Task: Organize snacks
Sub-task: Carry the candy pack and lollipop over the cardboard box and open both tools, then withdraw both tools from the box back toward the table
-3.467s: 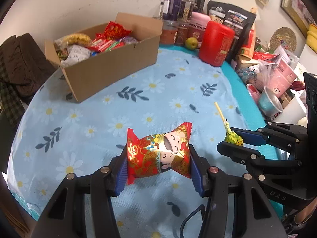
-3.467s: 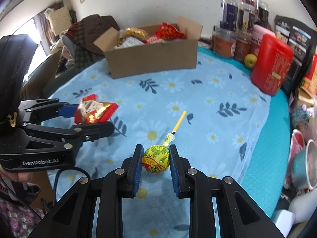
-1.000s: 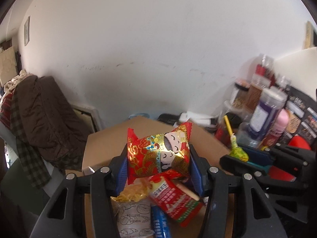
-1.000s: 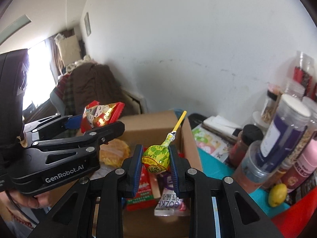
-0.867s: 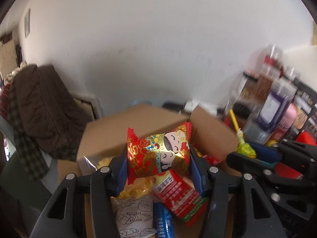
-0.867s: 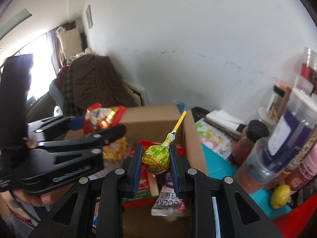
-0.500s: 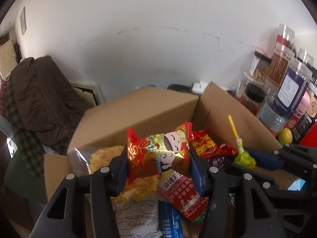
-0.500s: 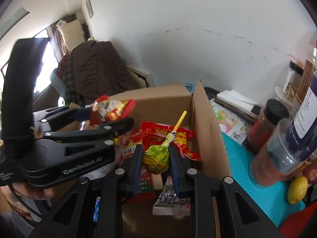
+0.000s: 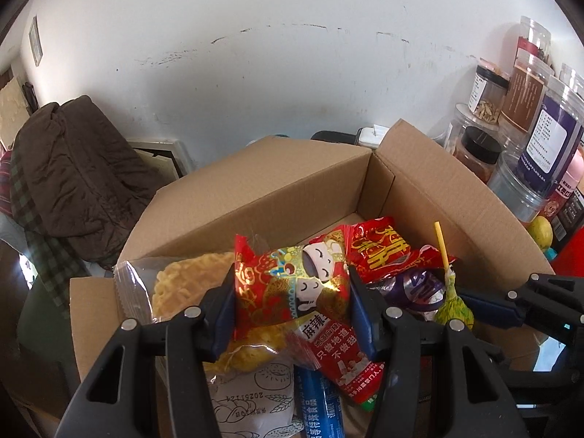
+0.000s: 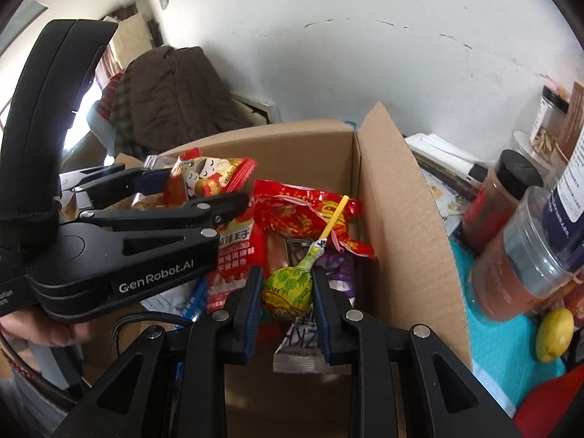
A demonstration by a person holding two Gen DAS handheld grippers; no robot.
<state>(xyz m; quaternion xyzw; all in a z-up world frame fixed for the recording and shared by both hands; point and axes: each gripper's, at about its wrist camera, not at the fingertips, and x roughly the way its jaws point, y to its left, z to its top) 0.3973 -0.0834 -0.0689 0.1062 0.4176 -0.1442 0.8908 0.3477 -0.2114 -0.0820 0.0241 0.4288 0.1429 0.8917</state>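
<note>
Left gripper [image 9: 292, 303] clamps the red-gold foil snack packet [image 9: 290, 288], right gripper [image 10: 286, 292] pinches the green-wrapped lollipop [image 10: 288, 286]; released over the heaped brown cardboard box [image 9: 292, 186], either could slide off.

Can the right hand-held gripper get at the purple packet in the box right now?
Probably not yet. The right hand-held gripper is shut on the lollipop. The purple packet lies just beyond it in the cardboard box, partly under a red snack bag.

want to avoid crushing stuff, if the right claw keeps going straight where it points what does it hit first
Likely the snacks already in the cardboard box: the red packet lies just past the lollipop held in the right claw, with the box's far wall behind. Depth is uncertain.
</note>
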